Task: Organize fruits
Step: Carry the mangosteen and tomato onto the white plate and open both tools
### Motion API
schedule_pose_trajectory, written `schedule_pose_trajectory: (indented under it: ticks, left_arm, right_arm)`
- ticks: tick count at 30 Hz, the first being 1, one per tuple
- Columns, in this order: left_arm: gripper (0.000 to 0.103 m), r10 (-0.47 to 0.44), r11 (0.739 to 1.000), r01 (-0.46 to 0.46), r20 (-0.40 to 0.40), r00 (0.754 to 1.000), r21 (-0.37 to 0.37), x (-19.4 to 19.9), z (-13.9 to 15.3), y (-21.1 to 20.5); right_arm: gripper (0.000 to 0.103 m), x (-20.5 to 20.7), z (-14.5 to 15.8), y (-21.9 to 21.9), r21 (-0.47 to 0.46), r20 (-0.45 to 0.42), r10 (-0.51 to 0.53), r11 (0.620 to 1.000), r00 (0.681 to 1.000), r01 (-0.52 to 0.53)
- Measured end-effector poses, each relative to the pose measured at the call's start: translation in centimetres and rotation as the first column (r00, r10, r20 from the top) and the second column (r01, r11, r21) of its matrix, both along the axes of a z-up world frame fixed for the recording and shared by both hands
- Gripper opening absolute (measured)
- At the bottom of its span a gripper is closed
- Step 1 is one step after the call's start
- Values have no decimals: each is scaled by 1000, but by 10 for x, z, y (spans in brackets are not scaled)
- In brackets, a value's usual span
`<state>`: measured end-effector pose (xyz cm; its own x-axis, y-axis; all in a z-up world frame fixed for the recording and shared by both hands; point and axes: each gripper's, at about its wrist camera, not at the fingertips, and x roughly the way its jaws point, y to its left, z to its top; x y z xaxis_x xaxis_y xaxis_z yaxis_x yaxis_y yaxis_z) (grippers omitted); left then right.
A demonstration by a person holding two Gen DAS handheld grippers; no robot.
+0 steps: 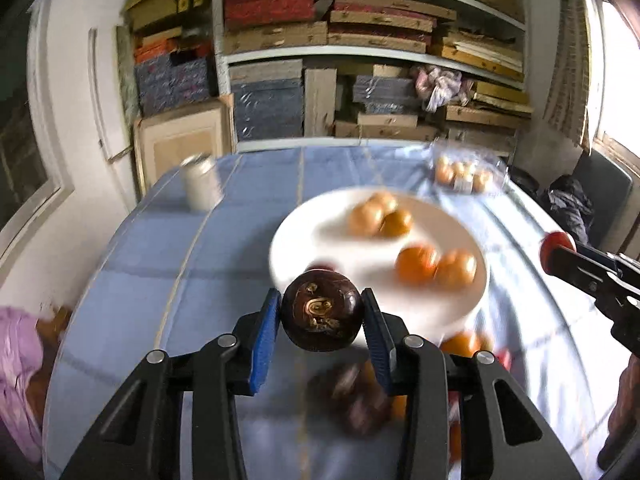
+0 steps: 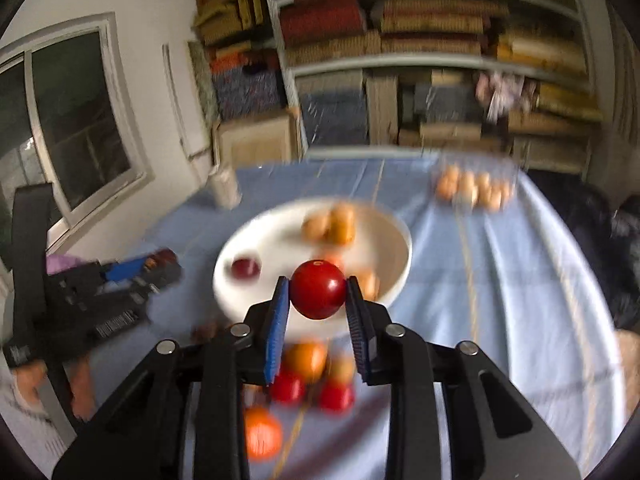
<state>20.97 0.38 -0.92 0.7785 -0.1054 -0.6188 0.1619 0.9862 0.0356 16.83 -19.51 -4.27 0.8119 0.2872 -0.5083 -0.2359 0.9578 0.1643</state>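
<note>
Blue-clothed table [image 1: 248,240] bears plate [image 1: 304,224] (white), jar [image 1: 200,184].

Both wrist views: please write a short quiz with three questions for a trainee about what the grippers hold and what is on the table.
1. True or false: the left gripper is empty.
2. What colour is the round fruit in the right gripper?
3. What lies on the white plate? A) orange fruits B) bananas C) nothing

Key:
1. False; it is shut on a dark brown fruit.
2. Red.
3. A; orange fruits.
</note>
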Motion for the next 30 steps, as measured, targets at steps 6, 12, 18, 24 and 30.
schedule_pose_trajectory:
  ticks: [6,12,18,24,30]
  left_arm:
    - [41,-27,1000,27,-82,996,-12,41,-34,-33]
    - [41,-29,1000,30,-125,992,0,53,-56,-27]
    - [41,6,1000,-6,-140,990,2,58,-62,-17]
    - [44,20,1000,-20,-135,991,2,60,-64,-16]
    - [57,30,1000,-30,-117,993,-1,57,-61,-15]
  right_arm:
    - [28,43,-31,19,0,-62,9,1000,998,-9]
    - [28,58,-55,37,-70,-106,38,997,994,-46]
    - [28,64,-67,40,-72,-121,39,996,992,-48]
    - [29,69,-73,35,-34,-129,37,999,991,-42]
    - [43,66,-69,35,-54,-96,21,998,995,-26]
